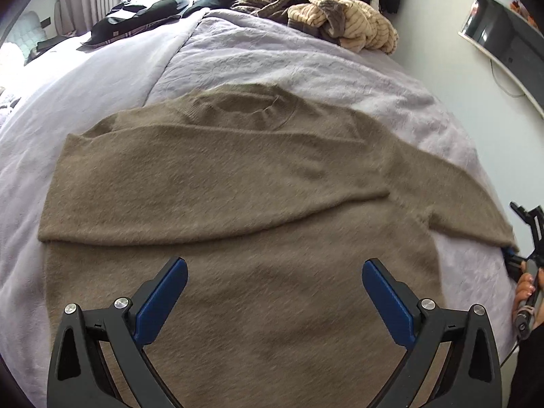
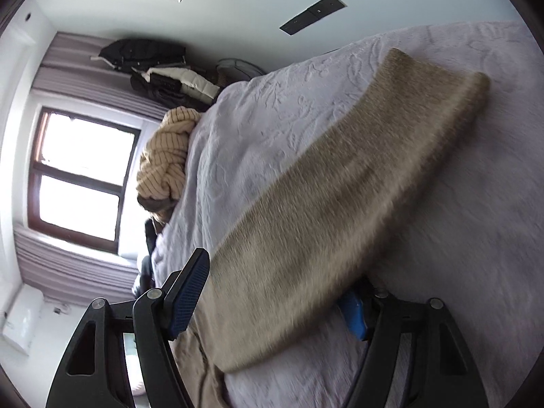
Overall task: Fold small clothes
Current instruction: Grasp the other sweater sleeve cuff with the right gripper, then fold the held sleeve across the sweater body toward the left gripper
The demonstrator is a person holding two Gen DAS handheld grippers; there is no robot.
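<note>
A tan fuzzy sweater (image 1: pixel 238 204) lies flat on the pale lilac bed cover (image 1: pixel 102 78), collar at the far side. Its left sleeve is folded across the chest. Its right sleeve (image 1: pixel 452 197) stretches out to the right. My left gripper (image 1: pixel 274 272) hovers open and empty over the sweater's lower body. In the right wrist view the right sleeve (image 2: pixel 323 210) lies between the wide-open jaws of my right gripper (image 2: pixel 282 289), draped over the right finger (image 2: pixel 353 316). The right gripper also shows at the far right of the left wrist view (image 1: pixel 530 238).
A pile of cream striped and brown clothes (image 1: pixel 340 10) lies at the bed's far right corner. Dark garments (image 1: pixel 142 17) lie at the far left. A wall with a mounted screen (image 1: pixel 503 37) runs along the right side of the bed. A window (image 2: pixel 81 176) and curtains are beyond.
</note>
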